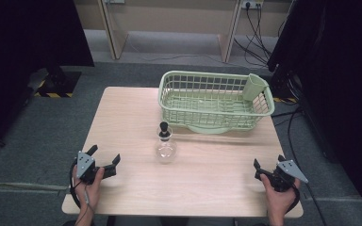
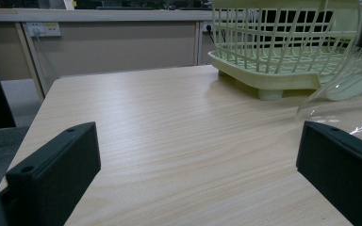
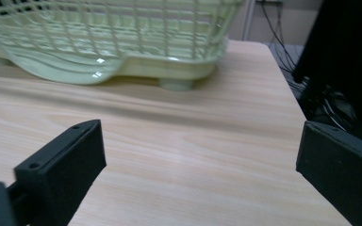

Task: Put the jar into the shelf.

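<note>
A clear round glass flask (image 1: 165, 147) with a black stopper (image 1: 163, 128) stands upright near the middle of the wooden table (image 1: 207, 179). Behind it sits a pale green plastic dish basket (image 1: 215, 100) with a cup holder (image 1: 254, 86) at its right end. My left gripper (image 1: 104, 155) rests at the table's front left, open, with bare wood between its jaws. The flask's glass wall (image 2: 344, 94) shows just beyond the right jaw in the left gripper view. My right gripper (image 1: 267, 162) sits open at the front right, facing the basket (image 3: 122, 42).
Dark partitions stand to the left and right of the table. Cables (image 1: 259, 33) trail over the grey carpet beyond the far right corner. A wall ledge with a socket (image 2: 45, 29) lies past the table's far edge.
</note>
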Action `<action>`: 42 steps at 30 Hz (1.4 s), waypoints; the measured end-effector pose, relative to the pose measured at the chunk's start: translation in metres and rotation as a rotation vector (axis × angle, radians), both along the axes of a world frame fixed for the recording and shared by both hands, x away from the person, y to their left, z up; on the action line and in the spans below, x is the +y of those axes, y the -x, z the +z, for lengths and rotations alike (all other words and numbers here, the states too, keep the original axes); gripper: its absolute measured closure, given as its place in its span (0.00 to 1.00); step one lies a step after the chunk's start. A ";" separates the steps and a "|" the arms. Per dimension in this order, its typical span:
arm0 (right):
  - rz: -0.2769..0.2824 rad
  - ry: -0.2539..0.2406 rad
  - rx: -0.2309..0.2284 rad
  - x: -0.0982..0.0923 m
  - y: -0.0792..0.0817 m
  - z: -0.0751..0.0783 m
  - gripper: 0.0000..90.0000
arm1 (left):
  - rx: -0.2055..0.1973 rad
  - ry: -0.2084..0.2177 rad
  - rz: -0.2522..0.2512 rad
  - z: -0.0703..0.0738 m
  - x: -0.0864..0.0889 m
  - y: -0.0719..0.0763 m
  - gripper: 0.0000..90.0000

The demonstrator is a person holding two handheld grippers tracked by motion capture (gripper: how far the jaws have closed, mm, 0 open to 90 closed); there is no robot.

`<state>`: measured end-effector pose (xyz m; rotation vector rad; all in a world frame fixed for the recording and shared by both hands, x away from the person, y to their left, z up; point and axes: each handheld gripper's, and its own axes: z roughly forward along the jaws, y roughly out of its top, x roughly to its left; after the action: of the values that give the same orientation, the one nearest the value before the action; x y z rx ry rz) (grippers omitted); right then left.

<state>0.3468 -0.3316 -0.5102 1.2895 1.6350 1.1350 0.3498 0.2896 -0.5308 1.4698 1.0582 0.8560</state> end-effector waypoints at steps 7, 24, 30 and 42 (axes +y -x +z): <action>0.185 -0.006 -0.002 0.036 -0.007 0.028 0.04 | -0.005 -0.001 0.002 0.000 0.000 0.001 0.00; 0.471 0.070 0.003 0.125 -0.041 0.068 0.04 | -0.001 0.001 0.002 0.000 0.000 0.000 0.00; 0.531 0.071 0.004 0.149 -0.049 0.074 0.05 | -0.001 -0.001 0.002 0.000 0.000 0.000 0.00; 0.672 0.072 0.030 0.206 -0.066 0.078 0.08 | -0.003 0.000 0.004 0.000 0.000 0.001 0.00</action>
<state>0.4127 -0.1258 -0.4327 0.7149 2.1894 1.4187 0.3493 0.2898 -0.5308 1.4664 1.0593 0.8602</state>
